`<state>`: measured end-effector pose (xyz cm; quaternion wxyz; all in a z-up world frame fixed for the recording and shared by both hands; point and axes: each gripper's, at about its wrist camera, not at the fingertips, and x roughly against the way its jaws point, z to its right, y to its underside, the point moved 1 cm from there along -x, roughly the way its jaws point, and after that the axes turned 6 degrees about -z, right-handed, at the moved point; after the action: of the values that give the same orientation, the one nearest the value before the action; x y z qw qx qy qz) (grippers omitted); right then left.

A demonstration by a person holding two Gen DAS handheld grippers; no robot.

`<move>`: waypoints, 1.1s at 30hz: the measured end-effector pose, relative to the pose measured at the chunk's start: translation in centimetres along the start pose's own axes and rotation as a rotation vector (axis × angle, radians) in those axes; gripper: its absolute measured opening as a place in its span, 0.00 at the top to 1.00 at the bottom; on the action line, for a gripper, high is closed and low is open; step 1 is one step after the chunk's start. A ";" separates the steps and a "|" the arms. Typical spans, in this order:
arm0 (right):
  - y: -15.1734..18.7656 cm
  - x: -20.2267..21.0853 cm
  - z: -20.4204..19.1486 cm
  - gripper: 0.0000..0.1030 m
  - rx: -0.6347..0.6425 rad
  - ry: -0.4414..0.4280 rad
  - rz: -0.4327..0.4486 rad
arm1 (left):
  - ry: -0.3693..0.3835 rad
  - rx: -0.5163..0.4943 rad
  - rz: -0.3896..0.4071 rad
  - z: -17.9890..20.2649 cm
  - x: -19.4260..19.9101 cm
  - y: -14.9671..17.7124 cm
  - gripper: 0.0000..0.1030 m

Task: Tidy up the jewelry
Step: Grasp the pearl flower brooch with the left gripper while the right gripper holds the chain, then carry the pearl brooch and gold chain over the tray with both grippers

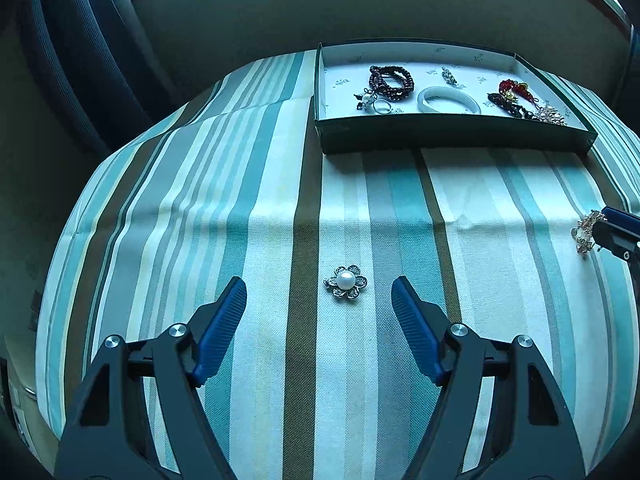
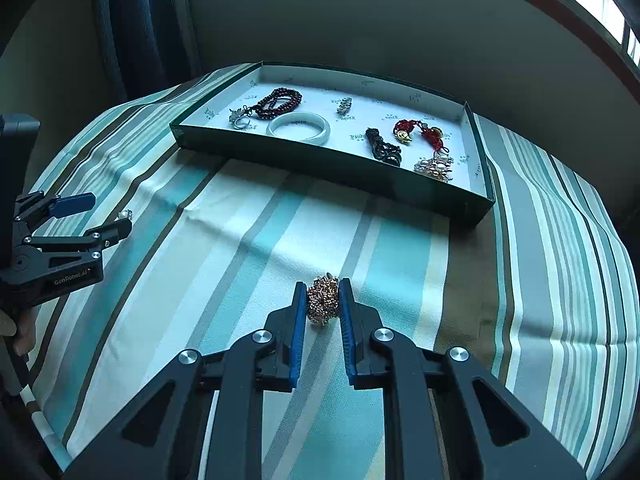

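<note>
Right claw (image 2: 323, 300) is pinching a gold chain cluster (image 2: 322, 299) between its blue pads, the tangle sitting near the fingertips just above the striped cloth (image 2: 256, 216) of the surface. Left claw (image 1: 319, 294) is spread wide, with a pearl flower brooch (image 1: 345, 282) lying flat on the cloth just ahead of it, between the two fingertips. Straight ahead of both claws, well apart, I see the green tray (image 1: 452, 136), which already holds a dark red bead bracelet (image 1: 391, 82), a white bangle (image 1: 448, 100) and several smaller pieces. I judge the chain cluster light, limp and prone to slipping out in loops, so a grip across its bulk suits it. The brooch looks stiff, small and low, with a smooth pearl; I would close on the petal edges rather than on the pearl.
</note>
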<state>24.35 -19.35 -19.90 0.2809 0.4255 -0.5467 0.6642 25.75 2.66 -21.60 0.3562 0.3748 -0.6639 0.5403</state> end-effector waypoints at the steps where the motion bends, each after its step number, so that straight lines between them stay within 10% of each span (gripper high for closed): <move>1: 0.2 0.0 0.2 0.84 -0.002 0.000 -0.001 | 0.001 -0.004 -0.003 0.1 -0.2 0.0 0.34; 15: 0.9 -0.4 0.9 0.84 0.000 -0.007 -0.014 | 0.074 -0.062 -0.009 0.8 -0.7 -0.2 0.77; 33: 1.0 0.2 0.7 0.84 0.003 0.024 0.009 | 0.026 -0.073 0.031 1.1 -0.1 0.2 0.79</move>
<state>23.62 -20.29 -20.15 0.2837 0.4152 -0.5443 0.6714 25.57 1.60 -21.94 0.3699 0.3440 -0.6843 0.5259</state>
